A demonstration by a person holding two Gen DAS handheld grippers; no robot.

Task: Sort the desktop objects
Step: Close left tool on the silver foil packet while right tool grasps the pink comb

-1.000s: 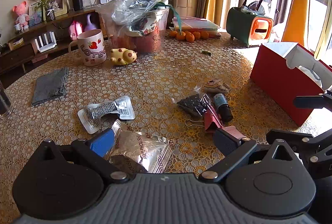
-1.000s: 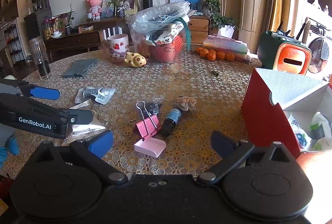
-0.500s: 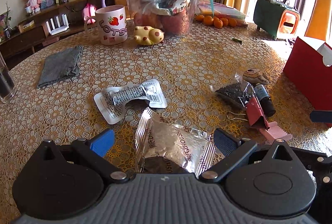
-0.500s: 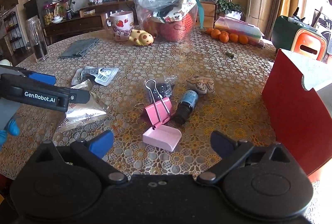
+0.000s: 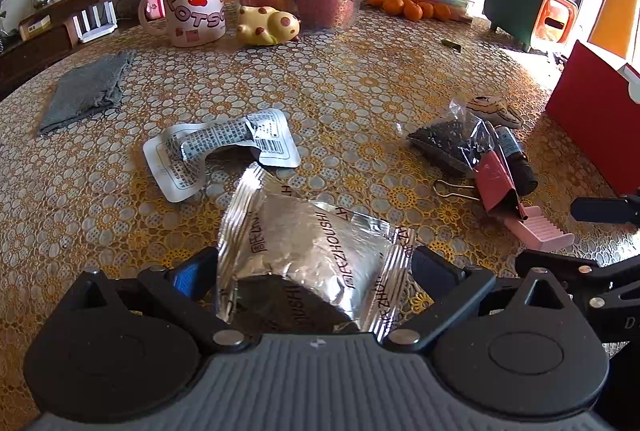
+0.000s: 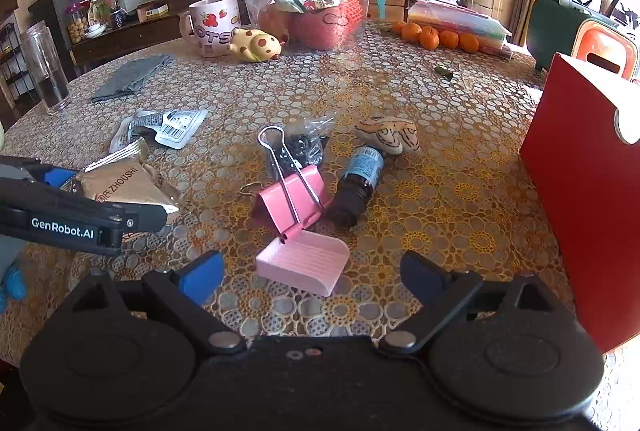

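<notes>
Both grippers have dropped closer to the table since the earlier frames: the left gripper [image 5: 314,267] now straddles the silver foil packet [image 5: 312,263], its fingers spread on either side and not yet pressing, while the right gripper [image 6: 312,271] hangs over the small pink tray [image 6: 304,263] with its jaws closing, still wide and gripping nothing. By my reading the sorting is far from done: the packet, the white sachet [image 5: 220,147], the pink binder clip [image 6: 292,199], the dark bottle [image 6: 358,183] and the bag of black bits [image 5: 448,141] all lie loose on the table [image 5: 360,79], outside the red box [image 6: 580,191] to the right.
</notes>
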